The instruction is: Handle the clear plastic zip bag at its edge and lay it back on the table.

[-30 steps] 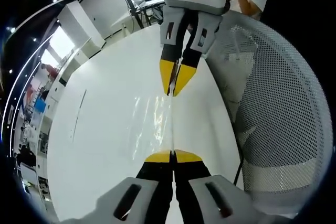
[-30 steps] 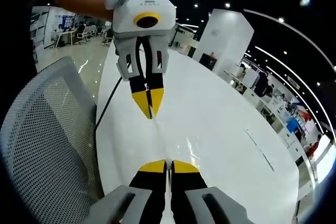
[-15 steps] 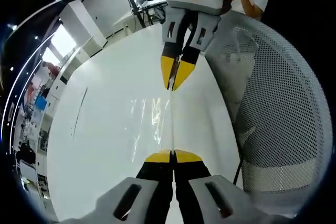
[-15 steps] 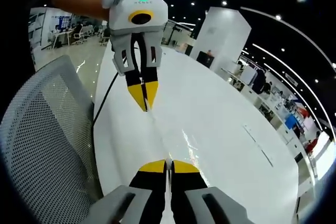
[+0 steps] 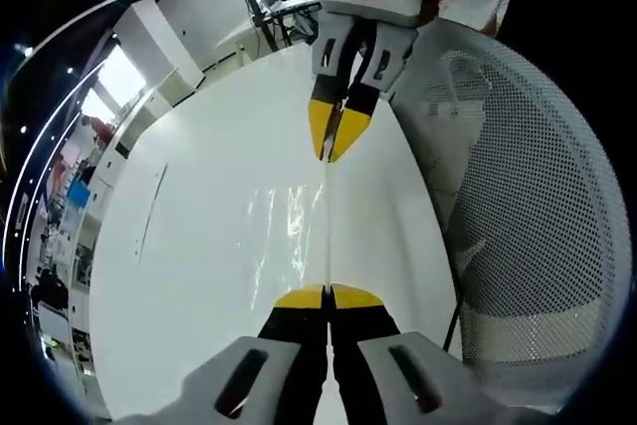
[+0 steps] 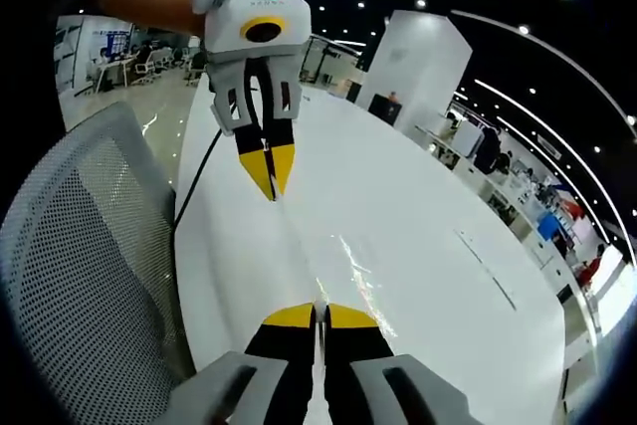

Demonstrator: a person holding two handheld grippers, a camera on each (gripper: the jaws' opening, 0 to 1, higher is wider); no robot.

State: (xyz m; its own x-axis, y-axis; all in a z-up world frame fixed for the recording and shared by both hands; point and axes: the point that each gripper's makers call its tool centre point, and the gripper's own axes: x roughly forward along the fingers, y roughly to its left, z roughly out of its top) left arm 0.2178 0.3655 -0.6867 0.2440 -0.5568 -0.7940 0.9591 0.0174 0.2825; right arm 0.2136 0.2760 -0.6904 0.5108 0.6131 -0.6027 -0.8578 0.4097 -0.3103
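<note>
The clear plastic zip bag (image 5: 291, 218) hangs stretched over the white table (image 5: 189, 276), almost invisible apart from glints. Its top edge runs as a thin straight line between the two grippers. My left gripper (image 5: 326, 295) is shut on the near end of that edge, yellow tips together. Facing it, my right gripper (image 5: 329, 153) pinches the far end, held by a person's hand. In the right gripper view, my right gripper (image 6: 320, 312) is shut on the bag (image 6: 356, 268) edge, and the left gripper (image 6: 269, 192) grips the opposite end.
A grey mesh chair (image 5: 518, 196) stands against the table's edge, and appears as the mesh chair (image 6: 80, 276) in the right gripper view. A dark cable (image 6: 195, 196) hangs along the table rim. A dark seam (image 6: 486, 264) marks the table top (image 6: 428, 236). Desks and people fill the office behind.
The two grippers have drawn slightly farther apart, so the bag's edge between them looks longer and tauter. Both stay shut on it.
</note>
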